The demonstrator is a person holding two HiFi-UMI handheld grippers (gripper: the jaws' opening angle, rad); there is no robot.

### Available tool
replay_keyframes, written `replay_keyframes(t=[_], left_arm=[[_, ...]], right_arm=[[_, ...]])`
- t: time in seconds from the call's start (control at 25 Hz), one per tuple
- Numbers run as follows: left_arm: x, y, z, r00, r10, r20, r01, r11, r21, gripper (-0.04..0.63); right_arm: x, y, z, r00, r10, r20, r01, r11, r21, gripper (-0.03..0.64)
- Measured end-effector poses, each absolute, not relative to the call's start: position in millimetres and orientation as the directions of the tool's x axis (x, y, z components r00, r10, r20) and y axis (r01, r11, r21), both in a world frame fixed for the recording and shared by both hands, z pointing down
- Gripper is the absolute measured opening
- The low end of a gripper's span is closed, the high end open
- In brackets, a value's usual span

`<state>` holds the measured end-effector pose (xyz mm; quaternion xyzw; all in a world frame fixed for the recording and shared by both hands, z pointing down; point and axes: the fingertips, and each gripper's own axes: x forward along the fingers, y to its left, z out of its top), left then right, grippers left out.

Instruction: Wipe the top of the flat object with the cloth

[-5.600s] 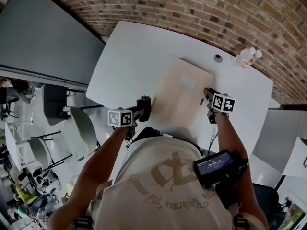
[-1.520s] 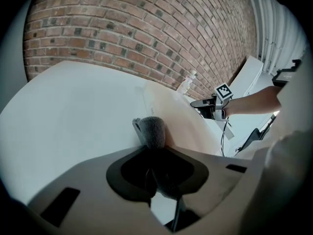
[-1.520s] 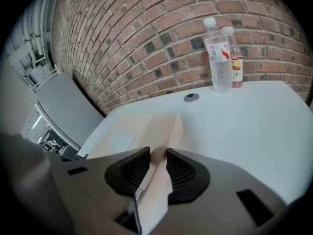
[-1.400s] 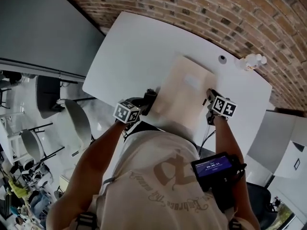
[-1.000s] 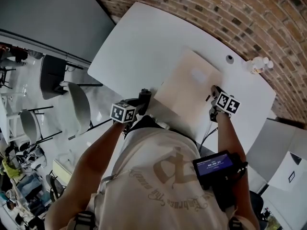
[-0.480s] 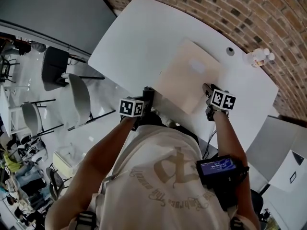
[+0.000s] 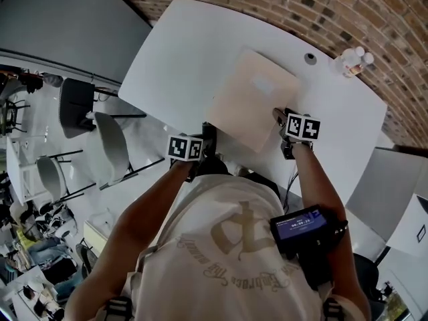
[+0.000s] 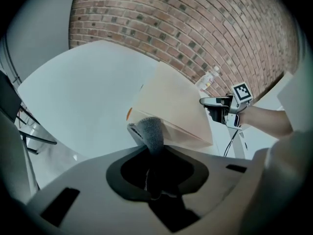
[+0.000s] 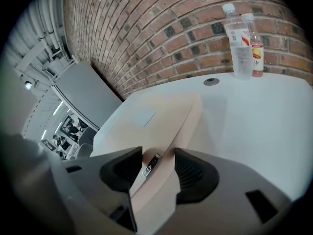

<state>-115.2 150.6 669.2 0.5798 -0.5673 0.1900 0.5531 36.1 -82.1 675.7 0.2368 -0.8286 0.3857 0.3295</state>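
Note:
A beige flat object [image 7: 254,99] lies on the white table [image 7: 180,59]. My left gripper [image 7: 208,136] is at the table's front edge, by the object's near left corner [image 8: 171,102]. It is shut on a grey cloth [image 8: 151,132], which sticks out between its jaws. My right gripper [image 7: 279,116] sits at the object's near right edge. In the right gripper view its jaws [image 9: 159,163] have just been opening and stand apart. The object's edge [image 9: 146,121] lies between them, and the pads do not press on it.
Two plastic bottles [image 7: 348,60] stand at the table's far right by the brick wall, also in the right gripper view [image 9: 242,43]. A cable hole [image 7: 309,57] is beside them. Chairs [image 7: 117,156] stand off the table's left side.
My left gripper has moved right along the table's front edge toward the flat object's near corner. The right gripper has shifted slightly along the object's right edge.

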Motion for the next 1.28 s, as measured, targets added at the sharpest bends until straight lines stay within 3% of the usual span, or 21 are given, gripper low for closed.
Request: replay_keyframes(t=[0.64,1.28], left_arm=[[-19,137,671,0.488,-0.268,0.831,-0.861,0.006,0.508,0.095],[44,132,674,0.585,-0.163,0.795,-0.811,-0.108,0.575,0.098]], right_arm=[[35,-80,675,-0.688,-0.149,0.711,-0.638,0.590,-0.495,0.218],[36,-79,678,-0.712,-0.160,0.684,-0.629,0.577,-0.520,0.218]])
